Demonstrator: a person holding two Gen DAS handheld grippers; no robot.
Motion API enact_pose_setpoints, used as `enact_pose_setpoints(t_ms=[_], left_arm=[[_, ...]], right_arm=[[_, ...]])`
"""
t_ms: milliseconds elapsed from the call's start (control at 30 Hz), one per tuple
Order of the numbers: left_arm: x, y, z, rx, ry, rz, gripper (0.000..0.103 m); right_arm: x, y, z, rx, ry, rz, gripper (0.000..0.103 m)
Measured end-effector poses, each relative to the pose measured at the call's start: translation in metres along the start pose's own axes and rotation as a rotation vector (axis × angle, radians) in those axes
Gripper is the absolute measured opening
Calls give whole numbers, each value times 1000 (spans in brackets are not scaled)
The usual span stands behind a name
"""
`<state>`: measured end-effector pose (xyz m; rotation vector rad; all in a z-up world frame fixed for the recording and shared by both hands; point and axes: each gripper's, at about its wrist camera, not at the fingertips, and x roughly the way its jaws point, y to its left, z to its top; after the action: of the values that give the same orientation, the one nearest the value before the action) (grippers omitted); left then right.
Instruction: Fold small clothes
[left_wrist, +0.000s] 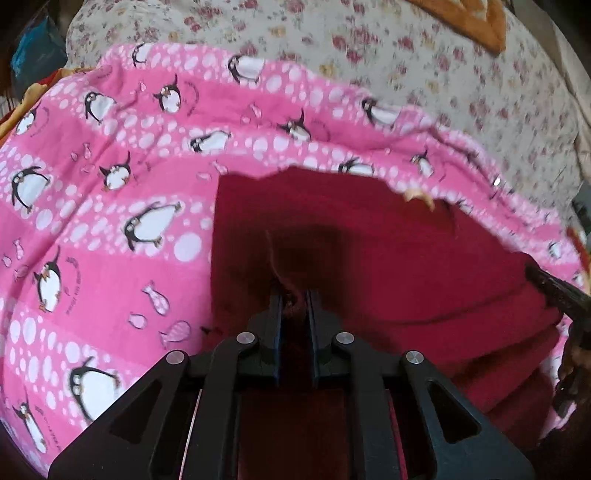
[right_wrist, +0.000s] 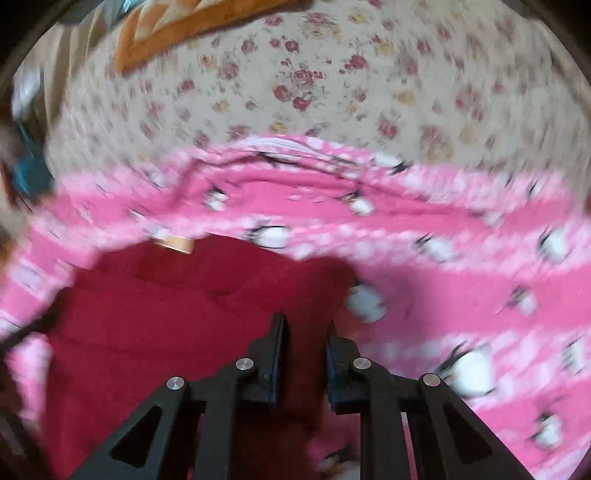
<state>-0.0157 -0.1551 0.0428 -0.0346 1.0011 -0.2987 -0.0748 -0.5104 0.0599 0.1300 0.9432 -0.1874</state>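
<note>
The dark red fleece garment (left_wrist: 424, 280) lies on a pink fleece blanket printed with penguins and white dots (left_wrist: 110, 206), which is spread over a cream bed sheet with a red floral print (left_wrist: 424, 74). An orange patterned cloth (left_wrist: 476, 18) sits at the far edge of the sheet.

Left claw (left_wrist: 295, 299): the two black fingers are drawn nearly together and pinch a raised ridge of the dark red garment, with a wrinkle of cloth and a loose thread standing up between the tips. Clenched on the garment.

Right claw (right_wrist: 306, 332): the fingers stand somewhat apart with red cloth running between them. The right wrist view is heavily motion-blurred; whether the pads press on the cloth cannot be told.

In the left wrist view the garment shows a straight edge on its left side and horizontal folds across its body; a small tan label (left_wrist: 419, 197) sits at its far edge. The same label (right_wrist: 177, 243) appears in the right wrist view, at the garment's far left corner (right_wrist: 147, 314), where the pink blanket (right_wrist: 461, 295) surrounds it. The black tip of the right claw enters the left wrist view at the right edge (left_wrist: 557, 291), just beside the garment's side.
</note>
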Motion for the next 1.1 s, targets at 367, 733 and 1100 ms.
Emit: enact_pose_setpoints(t_ms=[367,733,1100], left_arm=[[-35,21,-9,-41,-8,-55,36],[-58,40,-72,-72,88,-106,48],[-73,37,-98,-114,80,-162,51]], right_arm=[[-35,-31,-21,157,54,145,51],[-63,-36,-71,286,76,304,62],[-58,7,-94,143,93,284,64]])
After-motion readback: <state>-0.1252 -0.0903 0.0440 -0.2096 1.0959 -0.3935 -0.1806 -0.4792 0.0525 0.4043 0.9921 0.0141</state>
